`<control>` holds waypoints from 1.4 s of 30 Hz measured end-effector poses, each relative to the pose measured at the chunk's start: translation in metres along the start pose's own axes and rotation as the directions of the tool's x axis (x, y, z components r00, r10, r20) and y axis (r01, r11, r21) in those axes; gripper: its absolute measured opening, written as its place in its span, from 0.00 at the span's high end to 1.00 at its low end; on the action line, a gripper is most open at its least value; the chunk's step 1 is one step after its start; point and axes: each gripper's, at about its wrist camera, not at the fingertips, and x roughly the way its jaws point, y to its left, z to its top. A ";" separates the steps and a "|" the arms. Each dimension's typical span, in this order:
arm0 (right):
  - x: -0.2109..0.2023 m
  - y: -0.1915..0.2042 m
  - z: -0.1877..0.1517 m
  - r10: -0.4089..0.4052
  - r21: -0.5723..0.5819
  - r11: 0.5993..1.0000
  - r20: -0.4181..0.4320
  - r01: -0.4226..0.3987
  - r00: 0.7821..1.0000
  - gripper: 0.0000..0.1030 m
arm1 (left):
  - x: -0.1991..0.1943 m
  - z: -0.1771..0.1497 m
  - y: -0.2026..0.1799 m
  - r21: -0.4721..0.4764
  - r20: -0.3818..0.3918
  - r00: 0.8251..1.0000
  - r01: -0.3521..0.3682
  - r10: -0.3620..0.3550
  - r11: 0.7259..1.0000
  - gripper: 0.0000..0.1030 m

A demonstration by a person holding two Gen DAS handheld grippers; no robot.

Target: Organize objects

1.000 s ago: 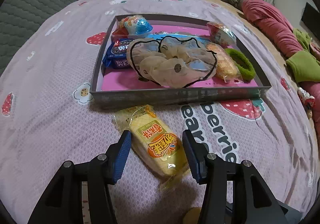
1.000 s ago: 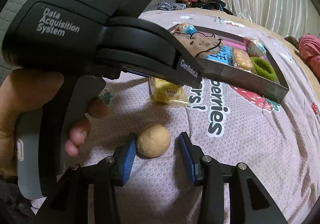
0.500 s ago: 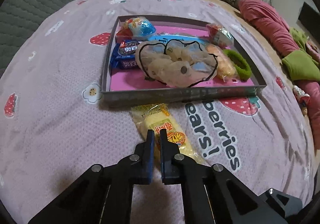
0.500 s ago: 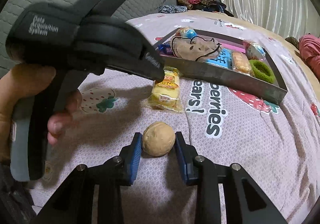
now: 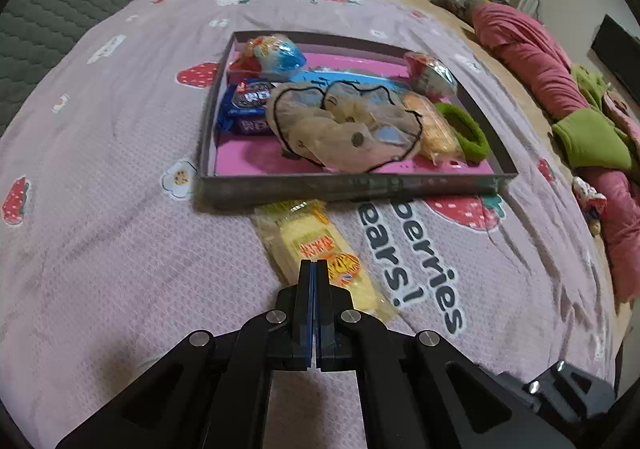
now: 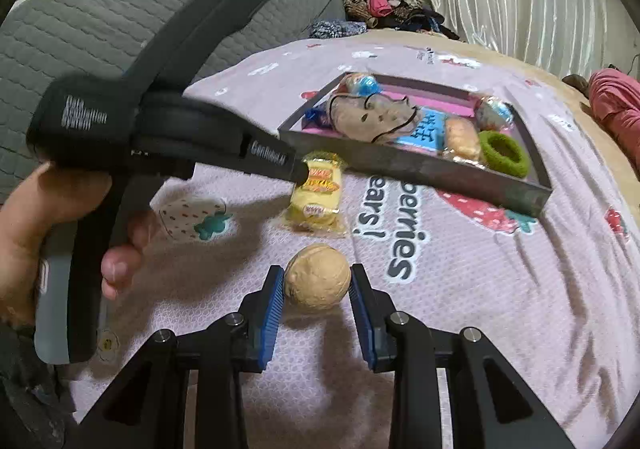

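Yellow film packet [image 5: 298, 231] is noted lying on the pink bed cover [image 5: 120, 249], just beside the near wall of the grey tray [image 5: 352, 189]. The left tool [image 5: 315, 269], spread wide on either side of the packet a second ago, has just been closed; its blue pads are now pressed flat together over the printed middle of the packet. Whether a fold of wrapper is pinched cannot be told from either view.

The walnut [image 6: 317, 285], loose between the pads of the right tool [image 6: 317, 273] a second ago, is now clamped on both sides at a narrow setting, the jaws having just been closed onto it. A shadow is seen beneath it, so it is judged to be barely clear of the cover.

Judgement: the walnut is secured for carrying to the tray, where snacks and a green hair tie [image 6: 505, 154] are already gathered. The packet grasp is unconfirmed.
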 end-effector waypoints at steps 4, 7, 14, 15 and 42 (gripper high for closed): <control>-0.015 -0.001 0.004 -0.013 0.007 1.000 0.016 0.013 1.000 0.68 | -0.005 -0.003 -0.005 0.010 0.009 1.000 -0.004 0.004 1.000 1.00; -0.024 -0.003 0.008 -0.026 0.010 1.000 0.030 0.026 0.999 0.68 | -0.013 -0.006 -0.008 0.021 0.019 1.000 -0.013 0.012 1.000 1.00; -0.049 -0.007 0.018 -0.049 0.011 0.999 0.068 0.048 0.996 0.68 | -0.041 -0.006 -0.014 0.035 0.069 0.997 -0.037 0.035 0.999 1.00; -0.052 -0.007 0.019 -0.053 0.011 0.999 0.074 0.052 0.996 0.68 | -0.045 -0.006 -0.015 0.037 0.073 0.997 -0.036 0.033 0.999 1.00; -0.139 -0.009 0.071 -0.127 -0.018 0.991 0.231 0.134 0.965 0.68 | -0.144 -0.009 -0.050 0.107 0.230 0.971 -0.086 0.059 0.991 1.00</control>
